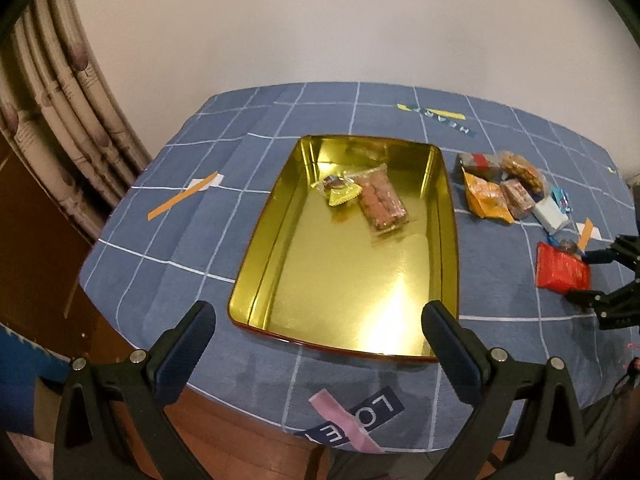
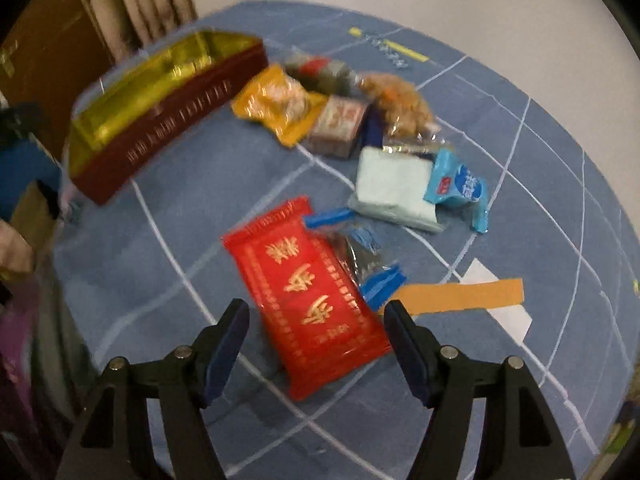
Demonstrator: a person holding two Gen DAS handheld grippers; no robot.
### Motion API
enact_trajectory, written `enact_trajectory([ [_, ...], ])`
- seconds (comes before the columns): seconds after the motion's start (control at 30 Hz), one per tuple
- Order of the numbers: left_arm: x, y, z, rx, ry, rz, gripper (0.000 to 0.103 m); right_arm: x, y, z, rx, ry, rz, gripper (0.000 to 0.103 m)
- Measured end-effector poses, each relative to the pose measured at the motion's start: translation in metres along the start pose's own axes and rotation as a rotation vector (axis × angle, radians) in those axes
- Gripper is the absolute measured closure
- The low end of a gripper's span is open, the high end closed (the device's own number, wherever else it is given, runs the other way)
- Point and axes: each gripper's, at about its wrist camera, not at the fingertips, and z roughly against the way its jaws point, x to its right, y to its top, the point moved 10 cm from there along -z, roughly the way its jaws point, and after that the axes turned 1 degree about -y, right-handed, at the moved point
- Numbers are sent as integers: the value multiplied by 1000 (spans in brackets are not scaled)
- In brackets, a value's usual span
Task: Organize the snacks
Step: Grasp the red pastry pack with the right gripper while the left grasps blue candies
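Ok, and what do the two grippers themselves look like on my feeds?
Both look alike. The left gripper and right gripper each have two matte black, angular plastic fingers with triangular cut-outs, silver round pivot screws near the knuckles, and dark navy pads on the inner faces. No cables, sleeves or markings show.

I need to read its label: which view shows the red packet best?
The right wrist view: the red packet lies large between the open right gripper, its gold characters visible. In the left wrist view it is small and far off.
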Motion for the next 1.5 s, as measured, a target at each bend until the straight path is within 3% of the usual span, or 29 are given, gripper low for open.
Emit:
enact_trajectory([
  [0.2, 7, -2, -3, -28, -12, -9, 1, -5, 12, -7, 18, 30, 4, 28],
  [0.27, 9, 1, 1, -16, -10, -15, 1, -9, 12, -6, 11, 15, 13, 40],
  [0.3, 12, 3, 3, -10, -14, -21, 1, -12, 10, -2, 1, 13, 17, 52],
  [0.47, 44, 18, 18, 41, -77, -100, 1, -24, -20, 26, 42, -3, -31, 55],
  [0.57, 86, 22, 26, 51, -194, -196, 1, -7, -50, 57, 143, 19, -201, 55],
  [0.67, 137, 23, 33, 65, -319, -305, 1, 24, -86, 88, 248, -12, -393, 55],
  [0.83, 229, 23, 38, 162, -498, -581, 1, 76, -138, 98, 296, -127, -611, 55],
  [0.9, 261, 15, 32, 138, -576, -696, 1, 90, -151, 97, 315, -135, -676, 55],
  [1.03, 302, 8, -3, 50, -580, -811, 14, 105, -154, 97, 330, -144, -686, 55],
  [1.1, 317, 3, -20, -21, -597, -850, 30, 108, -158, 95, 335, -119, -706, 55],
  [1.13, 318, 2, -27, -38, -600, -864, 33, 109, -160, 93, 331, -119, -714, 55],
  [1.37, 334, 2, -59, -61, -566, -991, 36, 111, -168, 81, 322, -65, -764, 55],
  [1.5, 334, -6, -70, -117, -603, -998, 56, 108, -165, 77, 323, -34, -773, 55],
])
